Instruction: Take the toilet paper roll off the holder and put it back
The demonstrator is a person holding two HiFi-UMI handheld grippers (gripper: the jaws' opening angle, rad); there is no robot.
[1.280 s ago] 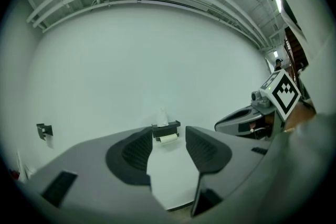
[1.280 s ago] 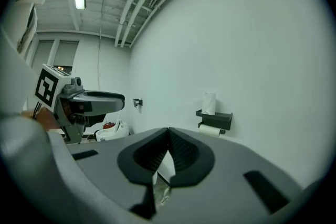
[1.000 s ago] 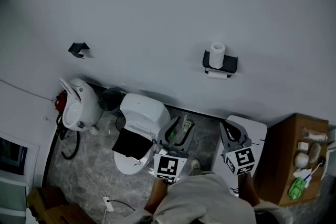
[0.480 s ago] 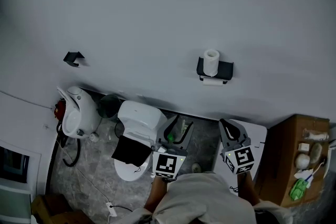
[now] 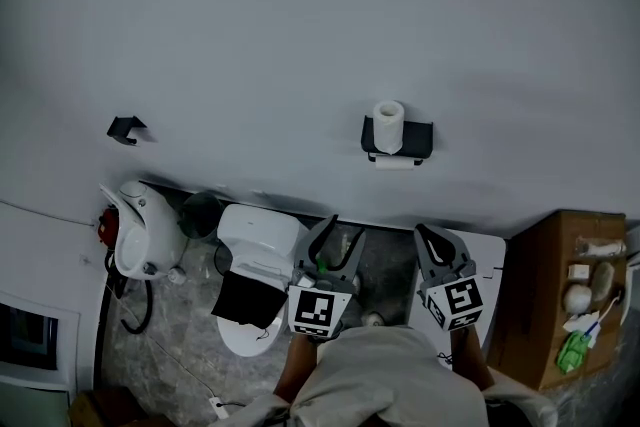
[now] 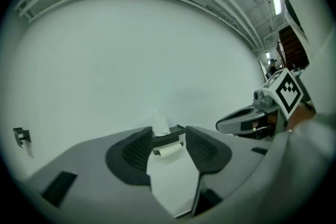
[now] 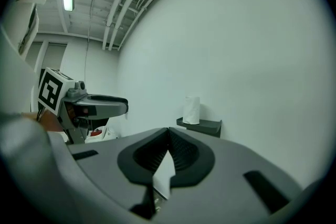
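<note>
In my left hand, the left gripper (image 6: 169, 139) holds its jaws a little apart on nothing. The right gripper (image 7: 168, 131) is closed tip to tip, also empty. Since a second ago I see the holder (image 5: 416, 137) has slid left and lower in the head view. The toilet paper roll (image 5: 388, 115) stands upright on it, long axis vertical, on the wall well ahead of both grippers

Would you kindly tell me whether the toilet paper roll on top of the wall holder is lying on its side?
No, the toilet paper roll stands upright on the black holder.
</note>
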